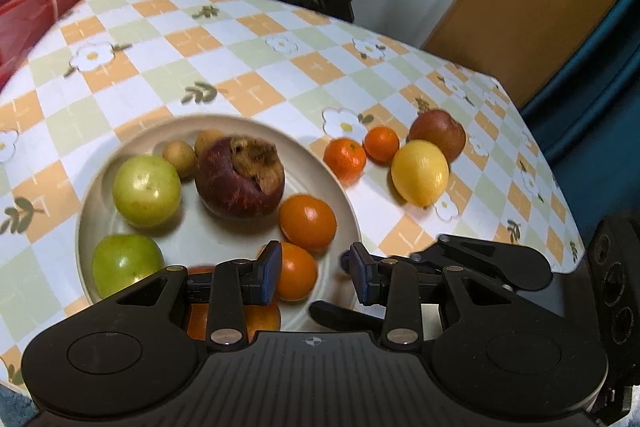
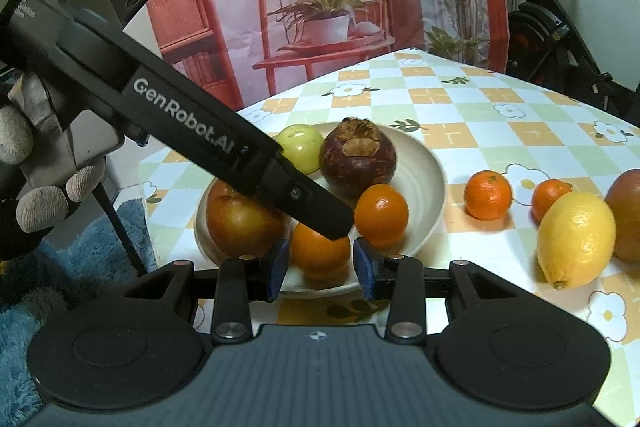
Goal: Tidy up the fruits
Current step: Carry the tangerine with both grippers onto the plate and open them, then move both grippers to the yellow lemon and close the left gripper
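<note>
A black arm lettered "GenRobot.AI" in white is slanting across the right wrist view, its tip ending over the plate (image 2: 434, 183). That arm belongs to the left gripper (image 1: 316, 273), which a gloved hand (image 2: 28, 171) is holding. Its blue-padded jaws are standing apart with nothing pinched; an orange (image 1: 294, 277) is lying in the plate just past them. The right gripper (image 2: 320, 269) is hovering at the plate's near rim, jaws parted on either side of that orange (image 2: 320, 247) without touching it.

The round, cream, glossy plate is holding two smooth green fruits (image 1: 146, 191), a dull purple mangosteen (image 1: 240, 181) with a dry brown cap, a second orange (image 1: 307, 223), two small tan fruits (image 1: 180, 157) and a red apple (image 2: 242, 223). Beside the plate on the checked, flower-printed cloth (image 1: 248, 67) are lying two dimpled tangerines (image 1: 345, 159), a lemon (image 1: 420, 173) and another red fruit (image 1: 438, 133).
</note>
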Action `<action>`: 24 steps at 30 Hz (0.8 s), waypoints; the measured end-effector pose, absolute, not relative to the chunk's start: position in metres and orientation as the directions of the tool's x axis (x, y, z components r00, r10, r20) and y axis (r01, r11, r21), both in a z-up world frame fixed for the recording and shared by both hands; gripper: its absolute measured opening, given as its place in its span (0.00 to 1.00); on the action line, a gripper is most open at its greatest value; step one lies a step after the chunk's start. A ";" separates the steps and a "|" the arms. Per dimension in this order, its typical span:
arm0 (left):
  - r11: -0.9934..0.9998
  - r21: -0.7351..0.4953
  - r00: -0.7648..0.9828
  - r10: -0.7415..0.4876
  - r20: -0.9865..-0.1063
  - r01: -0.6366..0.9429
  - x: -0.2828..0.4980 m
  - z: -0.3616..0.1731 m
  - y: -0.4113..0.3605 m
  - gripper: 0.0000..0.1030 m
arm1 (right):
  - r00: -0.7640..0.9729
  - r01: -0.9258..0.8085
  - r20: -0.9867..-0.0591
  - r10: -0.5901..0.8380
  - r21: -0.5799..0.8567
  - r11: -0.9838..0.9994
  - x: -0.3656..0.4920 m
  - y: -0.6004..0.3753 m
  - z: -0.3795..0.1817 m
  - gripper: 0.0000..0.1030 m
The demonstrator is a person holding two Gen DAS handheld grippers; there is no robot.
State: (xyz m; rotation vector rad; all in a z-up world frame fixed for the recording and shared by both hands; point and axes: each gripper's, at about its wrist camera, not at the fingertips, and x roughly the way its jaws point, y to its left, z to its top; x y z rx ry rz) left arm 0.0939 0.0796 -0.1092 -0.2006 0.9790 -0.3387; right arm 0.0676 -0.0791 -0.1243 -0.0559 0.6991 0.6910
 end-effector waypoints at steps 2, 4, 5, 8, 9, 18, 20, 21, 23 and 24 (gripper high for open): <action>0.934 -0.299 0.533 -0.357 -0.767 0.195 0.095 -0.105 0.077 0.38 | 0.570 -0.591 -0.599 0.562 0.176 0.787 0.067 -0.084 -0.122 0.39; 0.933 -0.297 0.544 -0.359 -0.759 0.201 0.097 -0.100 0.074 0.38 | 0.595 -0.576 -0.583 0.554 0.172 0.799 0.067 -0.092 -0.118 0.39; 0.932 -0.299 0.551 -0.362 -0.752 0.203 0.098 -0.098 0.071 0.39 | 0.610 -0.565 -0.573 0.547 0.169 0.807 0.067 -0.096 -0.117 0.39; 0.928 -0.304 0.571 -0.372 -0.732 0.215 0.104 -0.092 0.063 0.41 | 0.669 -0.525 -0.541 0.510 0.144 0.839 0.065 -0.111 -0.112 0.39; 0.927 -0.305 0.575 -0.375 -0.728 0.218 0.106 -0.091 0.060 0.43 | 0.686 -0.511 -0.531 0.497 0.136 0.849 0.065 -0.116 -0.110 0.39; 0.911 -0.309 0.584 -0.411 -0.700 0.272 0.127 -0.087 0.016 0.53 | 0.829 -0.296 -0.467 0.310 0.105 0.949 0.071 -0.165 -0.108 0.55; 0.907 -0.316 0.577 -0.421 -0.700 0.278 0.135 -0.089 0.006 0.53 | 0.835 -0.260 -0.471 0.286 0.121 0.958 0.075 -0.173 -0.111 0.57; 0.905 -0.320 0.573 -0.426 -0.700 0.281 0.138 -0.092 0.002 0.53 | 0.835 -0.247 -0.475 0.278 0.128 0.961 0.078 -0.176 -0.113 0.57; 0.901 -0.324 0.562 -0.433 -0.704 0.288 0.146 -0.096 -0.008 0.53 | 0.833 -0.229 -0.484 0.268 0.139 0.964 0.082 -0.180 -0.116 0.57; 0.900 -0.324 0.558 -0.435 -0.706 0.292 0.148 -0.098 -0.012 0.54 | 0.832 -0.221 -0.487 0.266 0.148 0.964 0.084 -0.182 -0.117 0.58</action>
